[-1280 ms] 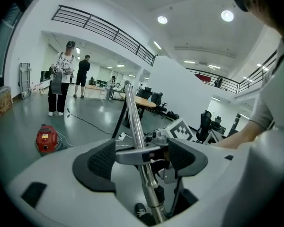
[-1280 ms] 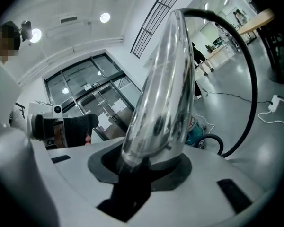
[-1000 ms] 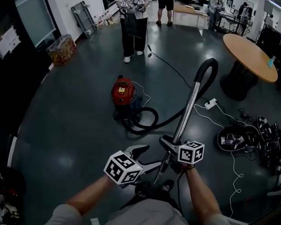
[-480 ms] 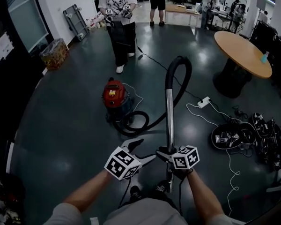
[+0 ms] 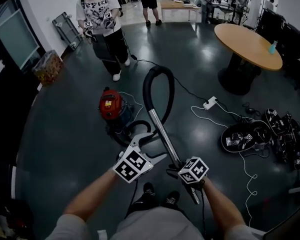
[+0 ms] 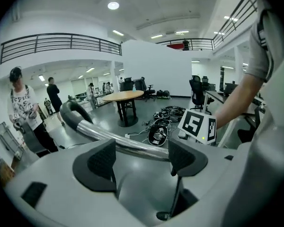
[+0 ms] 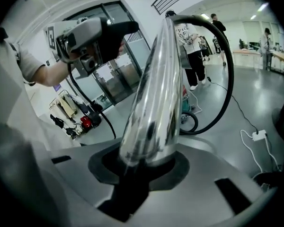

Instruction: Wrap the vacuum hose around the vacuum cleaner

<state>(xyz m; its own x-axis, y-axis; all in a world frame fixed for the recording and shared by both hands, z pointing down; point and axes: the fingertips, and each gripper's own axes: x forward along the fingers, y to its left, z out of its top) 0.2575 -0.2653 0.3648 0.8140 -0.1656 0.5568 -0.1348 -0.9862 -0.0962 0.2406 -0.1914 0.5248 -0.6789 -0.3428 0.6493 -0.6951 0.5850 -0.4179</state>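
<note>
- Starting at the left of the head view, the vacuum cleaner point(image 5: 111, 105) stands on the dark, glossy floor point(image 5: 65, 134). It is a squat drum, red on top and darker below, a little ahead of the person's feet. It looks heavy enough to stay put while turns are laid round it.
- The black hose point(image 5: 157, 69) lies in a loose loop on the floor beside the drum, then rises into a tall, narrow arch. It looks soft and springy. It should bend easily but will probably try to uncoil, so each turn will want laying snug against the drum.
- The left gripper point(image 6: 141, 157) has its dark padded jaws spread. The chrome pipe crosses just beyond their tips, and nothing is pinched.
- The metal tube point(image 5: 162, 134) runs straight down from the end of the arch towards the person. It is polished like a mirror, rigid and likely slippery, and it will not bend round the drum. The soft hose just past the arch looks the better place for the free claw.
- The right gripper point(image 7: 142, 167) is pressed onto the tube's lower stretch, which sits in the notch of its pads.
- Farther right, a white power strip point(image 5: 209, 103) and its cord, a round wooden table point(image 5: 247, 46) and a heap of black cables point(image 5: 250, 136) lie well apart from the drum.
</note>
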